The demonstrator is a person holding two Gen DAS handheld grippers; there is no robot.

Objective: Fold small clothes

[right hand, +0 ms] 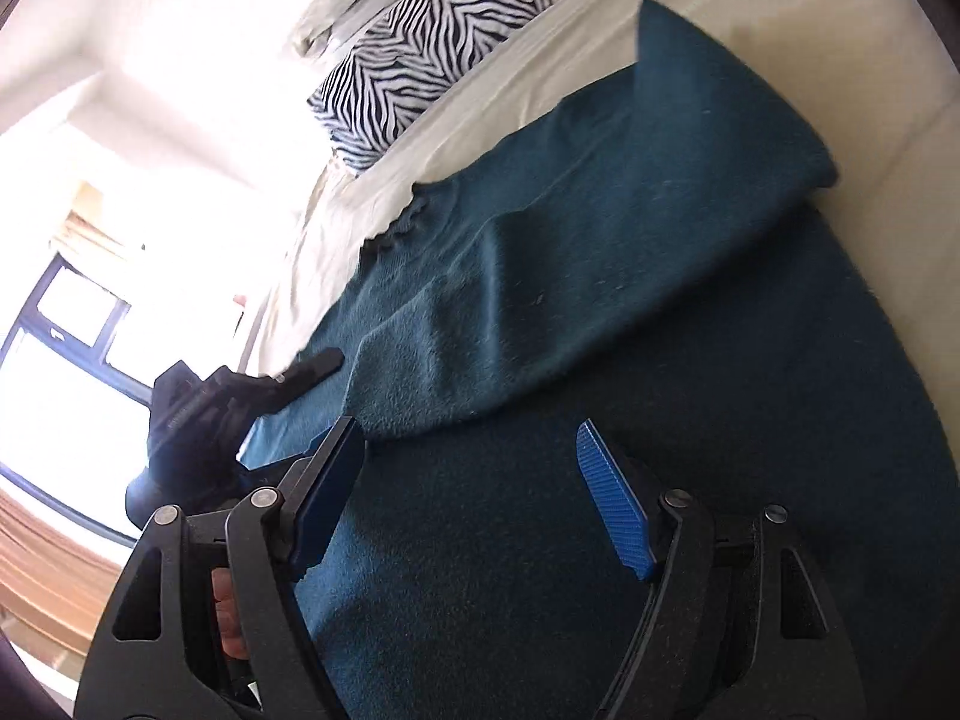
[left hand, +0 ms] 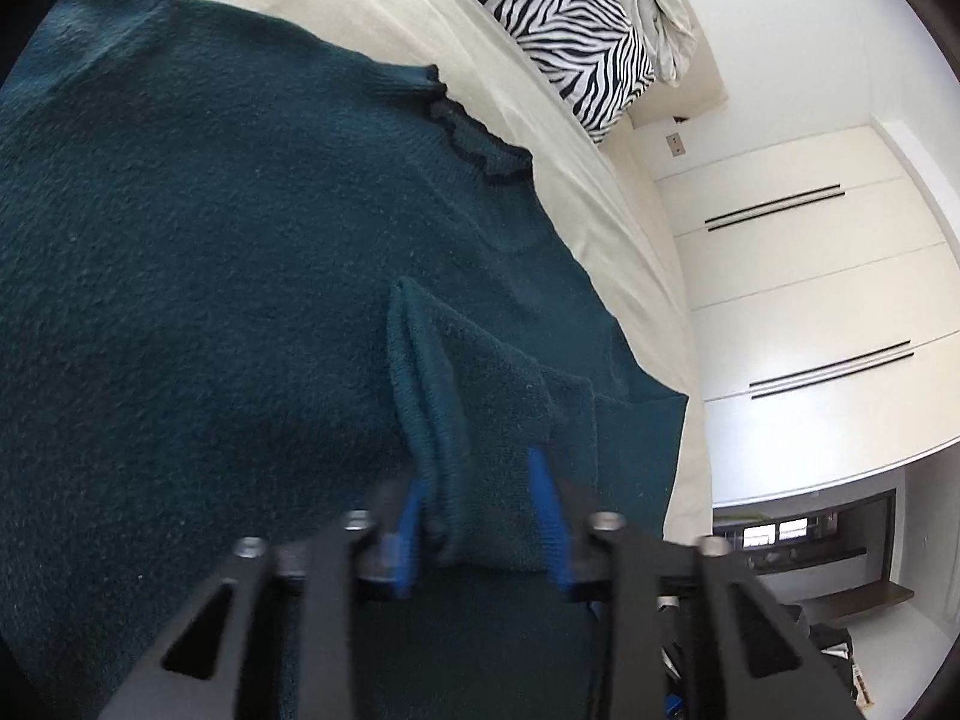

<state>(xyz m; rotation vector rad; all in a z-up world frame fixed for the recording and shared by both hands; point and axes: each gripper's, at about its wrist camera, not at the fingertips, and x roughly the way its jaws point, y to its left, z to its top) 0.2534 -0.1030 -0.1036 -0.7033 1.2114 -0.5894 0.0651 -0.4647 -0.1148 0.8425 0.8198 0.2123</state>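
Note:
A dark teal knit sweater (left hand: 210, 252) lies spread on a cream bed sheet (left hand: 372, 6); its frilled neckline (left hand: 474, 138) points to the far side. My left gripper (left hand: 480, 498) has its blue pads around a raised fold of the sweater's sleeve (left hand: 438, 396) and holds it. In the right wrist view the same sweater (right hand: 600, 510) fills the frame, with one sleeve (right hand: 600, 240) folded across the body. My right gripper (right hand: 474, 486) is open and empty just above the sweater body. The left gripper (right hand: 240, 402) shows there at the sweater's left edge.
A zebra-print pillow (left hand: 564, 18) and a crumpled white cloth (left hand: 666, 6) lie at the head of the bed. White wardrobe doors (left hand: 810, 276) stand beyond the bed's edge. A bright window (right hand: 54, 372) is at the left in the right wrist view.

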